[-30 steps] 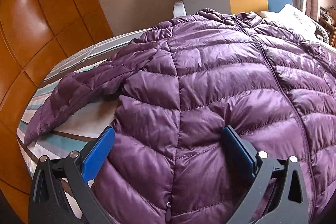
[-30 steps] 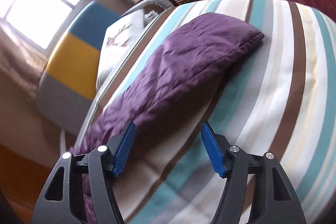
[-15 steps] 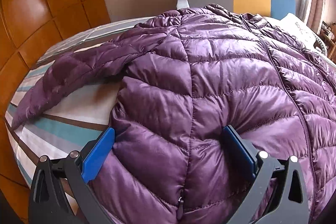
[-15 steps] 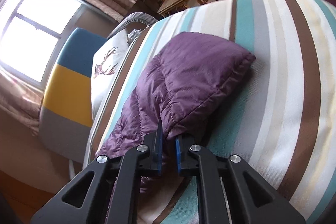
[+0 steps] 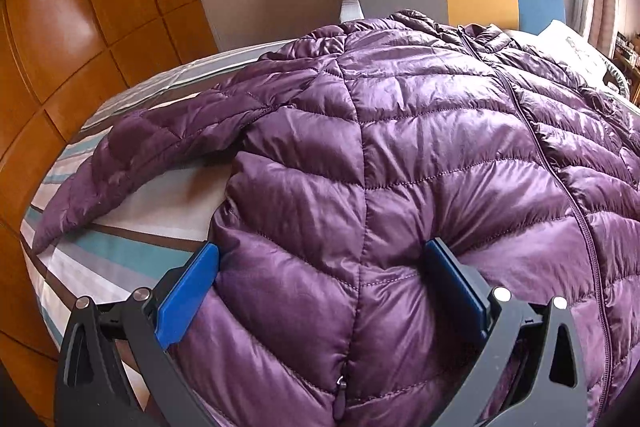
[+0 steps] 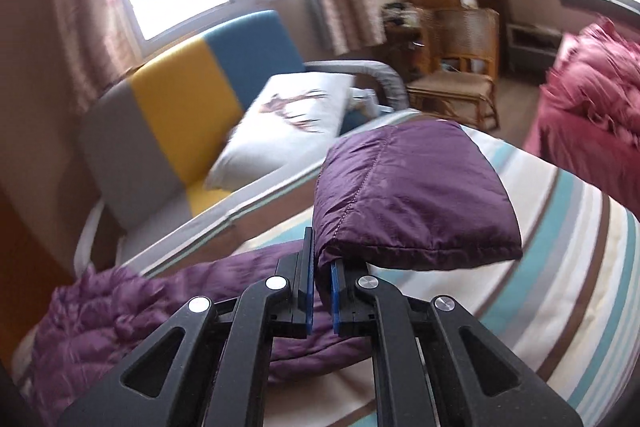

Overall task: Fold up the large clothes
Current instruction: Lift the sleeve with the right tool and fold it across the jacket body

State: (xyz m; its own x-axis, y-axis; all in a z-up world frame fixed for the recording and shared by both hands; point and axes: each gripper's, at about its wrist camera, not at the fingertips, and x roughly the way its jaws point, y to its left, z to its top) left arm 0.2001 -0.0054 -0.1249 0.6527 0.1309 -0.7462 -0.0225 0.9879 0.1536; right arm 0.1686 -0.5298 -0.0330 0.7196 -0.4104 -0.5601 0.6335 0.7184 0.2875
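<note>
**Purple quilted jacket, on bed, one sleeve lifted**

Item: we list a purple puffer jacket [image 5: 400, 155] lying front up on the striped bed [image 5: 120, 251], its zip running from 12 o'clock down toward 5 o'clock in the left wrist view. One sleeve [image 5: 160, 155] trails flat across the sheet toward 9 o'clock.

Left claw [image 5: 320, 291]: spread wide, one blue pad at the jacket's side edge and the other pressed into the quilting, with the hem area bulging between them.

Right claw [image 6: 320, 291]: pressed together, pinching the other sleeve's cuff [image 6: 412, 195], which stands raised above the bed.

Surroundings: a white pillow [image 6: 288, 123] at 11 o'clock of the cuff; a grey, yellow and blue headboard [image 6: 180, 99] behind it; a wicker chair [image 6: 460, 67] at 1 o'clock; a pink bedspread [image 6: 592, 99] at 2 o'clock.
</note>
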